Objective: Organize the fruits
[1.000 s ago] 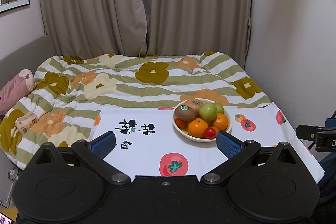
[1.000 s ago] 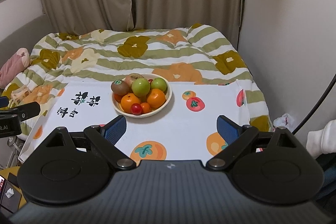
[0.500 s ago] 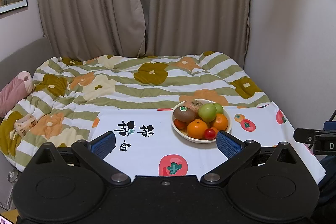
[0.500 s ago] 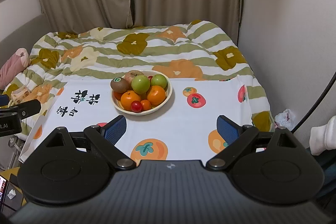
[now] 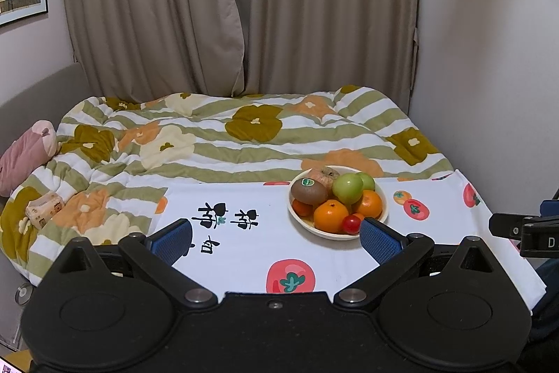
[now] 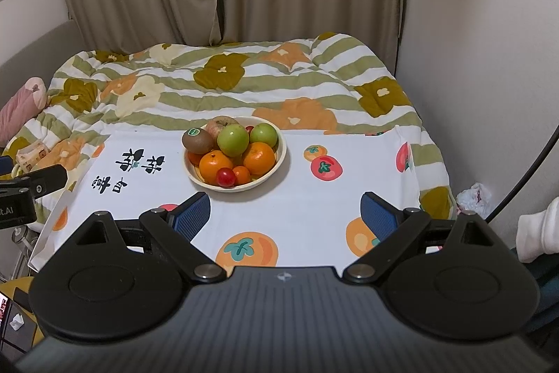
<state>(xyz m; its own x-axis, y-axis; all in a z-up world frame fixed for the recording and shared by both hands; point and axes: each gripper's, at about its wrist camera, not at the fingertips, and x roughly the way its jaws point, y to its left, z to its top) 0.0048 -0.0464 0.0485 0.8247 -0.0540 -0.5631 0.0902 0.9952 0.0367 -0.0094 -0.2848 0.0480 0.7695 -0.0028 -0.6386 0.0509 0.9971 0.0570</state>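
A cream bowl (image 5: pixel 384 215) (image 6: pixel 281 156) stands on a white fruit-print cloth (image 5: pixel 244 254) (image 6: pixel 307 208) spread over the bed. It is heaped with a kiwi (image 5: pixel 309 191) (image 6: pixel 197 140), green apples (image 5: pixel 347 188) (image 6: pixel 233 139), oranges (image 5: pixel 330 216) (image 6: pixel 258 158), a small red tomato (image 5: pixel 350 223) (image 6: pixel 225 177) and a brownish fruit at the back. My left gripper (image 5: pixel 276 238) is open, just short of the bowl, which lies ahead to its right. My right gripper (image 6: pixel 284 215) is open too, with the bowl ahead to its left. Nothing is between either pair of fingers.
A striped flower quilt (image 5: pixel 244 135) covers the bed behind the cloth. A pink plush (image 5: pixel 24 152) and a tissue pack (image 5: pixel 43 208) lie at the left. Curtains and a wall close off the back and right. A white sleeve (image 6: pixel 539 233) shows at the right.
Both grippers have eased slightly forward and upward; the bowl sits a little lower in the left view and larger in the right view. Both stay open.
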